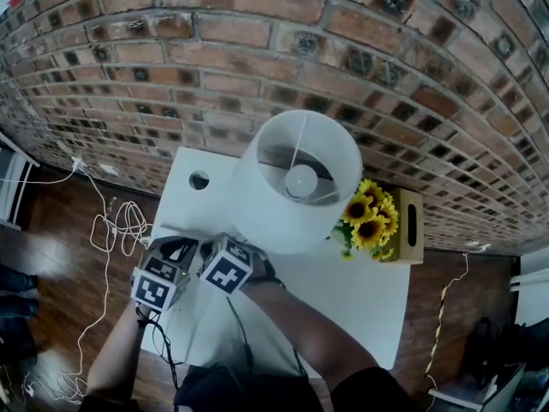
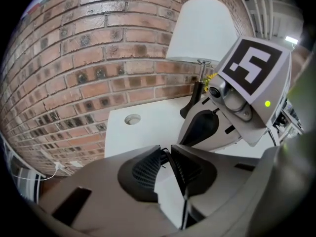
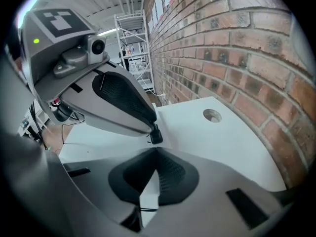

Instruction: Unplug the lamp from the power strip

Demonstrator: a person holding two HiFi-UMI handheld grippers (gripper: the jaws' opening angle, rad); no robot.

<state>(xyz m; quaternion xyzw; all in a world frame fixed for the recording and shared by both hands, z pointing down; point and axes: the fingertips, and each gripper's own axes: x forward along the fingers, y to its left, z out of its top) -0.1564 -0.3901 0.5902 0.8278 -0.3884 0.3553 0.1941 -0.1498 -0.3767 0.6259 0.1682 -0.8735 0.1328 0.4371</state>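
My two grippers sit side by side at the left front of the white table (image 1: 360, 290). The left gripper (image 2: 165, 158) has its tips closed on a small black plug (image 3: 156, 135), which stands on a white power strip (image 2: 170, 199). The right gripper (image 3: 155, 154) is shut on that same white strip (image 3: 148, 191), just below the plug. In the head view the left gripper (image 1: 176, 251) and right gripper (image 1: 232, 247) almost touch, and they hide the plug and strip. The lamp with its white shade (image 1: 296, 183) stands just behind them.
Yellow sunflowers (image 1: 371, 217) and a wooden box (image 1: 410, 226) stand at the table's right, against the brick wall. A round cable hole (image 1: 199, 179) is in the back left corner. White cords (image 1: 111, 230) lie on the wooden floor to the left.
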